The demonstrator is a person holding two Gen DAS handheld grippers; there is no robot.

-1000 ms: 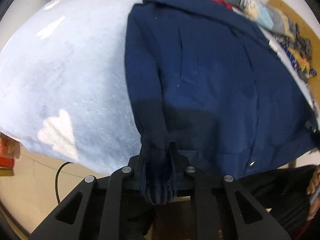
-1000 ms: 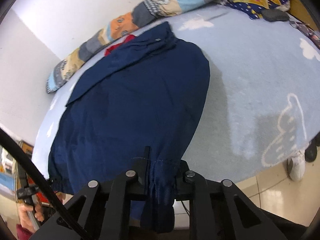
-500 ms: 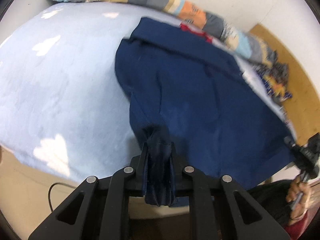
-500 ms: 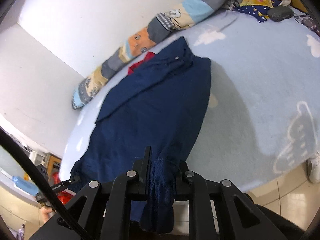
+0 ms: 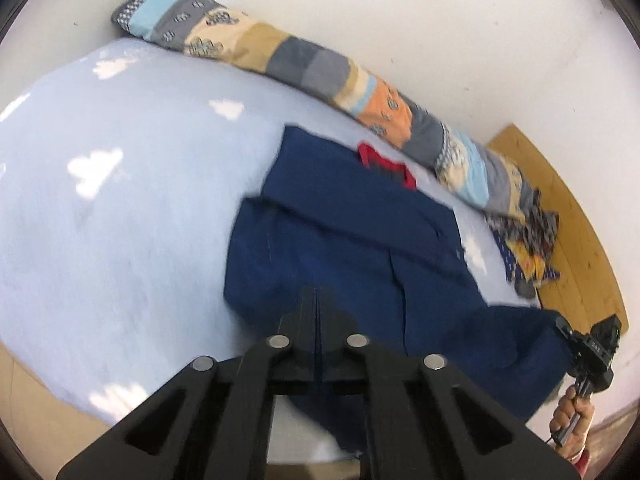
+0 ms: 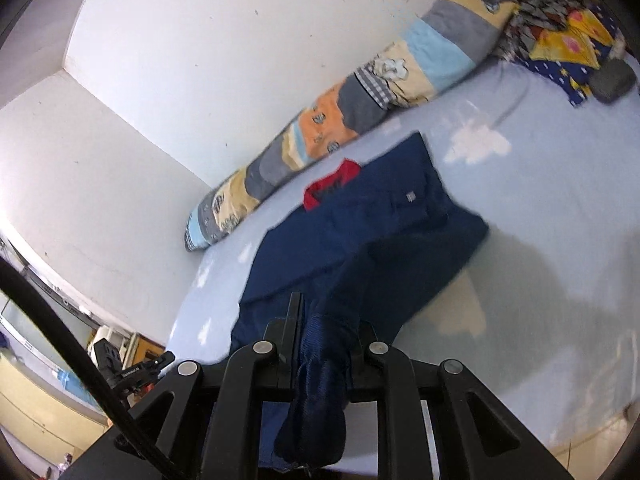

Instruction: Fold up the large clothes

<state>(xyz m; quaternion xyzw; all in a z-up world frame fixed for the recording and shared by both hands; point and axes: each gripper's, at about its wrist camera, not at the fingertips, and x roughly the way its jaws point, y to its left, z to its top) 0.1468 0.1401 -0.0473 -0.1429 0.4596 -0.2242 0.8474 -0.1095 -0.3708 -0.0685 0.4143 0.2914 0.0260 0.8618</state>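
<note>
Right wrist view, right gripper (image 6: pixel 320 320) clamping navy jacket (image 6: pixel 360 248) hem, small unreadable label, left gripper (image 5: pixel 317 308) clenched empty

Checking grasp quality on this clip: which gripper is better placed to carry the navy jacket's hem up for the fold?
Right. The right gripper clamps a bunch of the navy blue jacket; the left gripper is shut with no cloth between its fingers.

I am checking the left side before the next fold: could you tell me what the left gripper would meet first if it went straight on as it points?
Probably the navy blue jacket on the light blue bedsheet. The left gripper, shut and empty, points down at it; depth is unclear.
</note>
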